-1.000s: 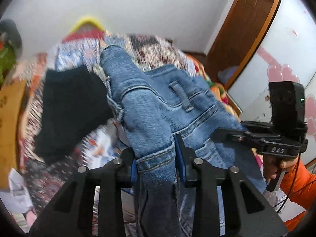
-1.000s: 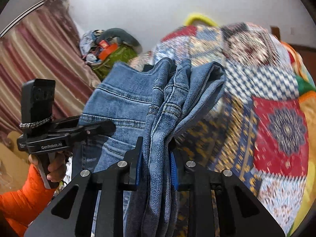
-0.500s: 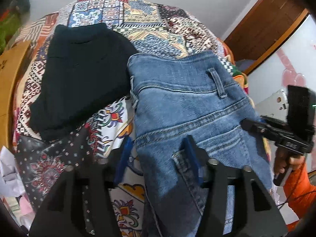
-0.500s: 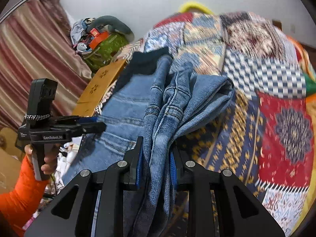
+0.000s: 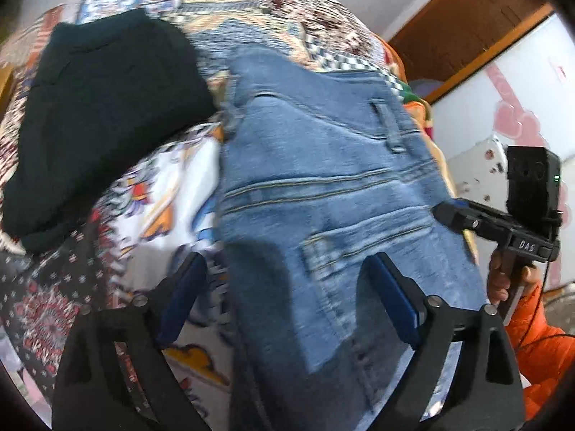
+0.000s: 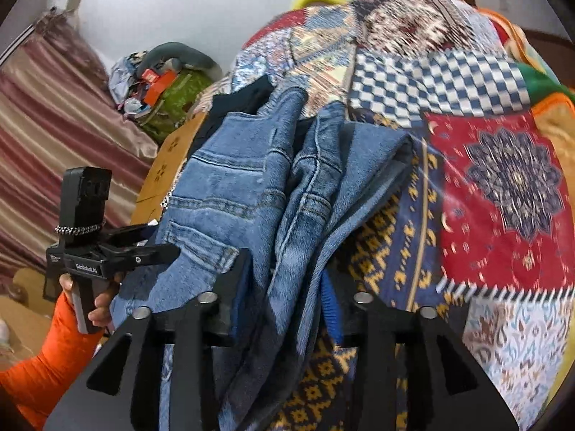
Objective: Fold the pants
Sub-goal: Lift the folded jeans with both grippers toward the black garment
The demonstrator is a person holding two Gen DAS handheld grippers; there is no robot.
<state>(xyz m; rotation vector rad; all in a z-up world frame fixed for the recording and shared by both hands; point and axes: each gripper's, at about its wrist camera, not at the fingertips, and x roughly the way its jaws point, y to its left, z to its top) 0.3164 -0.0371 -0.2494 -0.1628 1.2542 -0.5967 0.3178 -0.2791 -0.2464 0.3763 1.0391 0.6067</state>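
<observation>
The blue jeans (image 5: 323, 186) lie on the patterned quilt, back pocket and waistband up. My left gripper (image 5: 287, 294) is open, its jaws wide apart over the jeans' near edge, holding nothing. In the right wrist view my right gripper (image 6: 284, 280) has its jaws partly apart with bunched denim folds (image 6: 309, 194) still between them; whether the blue pads pinch the cloth is unclear. The left gripper (image 6: 158, 251) shows at the left of the right wrist view. The right gripper (image 5: 445, 212) shows at the right of the left wrist view.
A folded black garment (image 5: 104, 115) lies on the quilt (image 6: 496, 186) left of the jeans. A pile of clutter (image 6: 158, 82) and a striped curtain (image 6: 43, 151) stand beyond the bed. A wooden door (image 5: 463, 28) and white cabinet are at the right.
My left gripper let go of the jeans leg and opened wide; the jeans dropped flat onto the quilt. My right gripper lowered its bunched denim and its jaws widened.
</observation>
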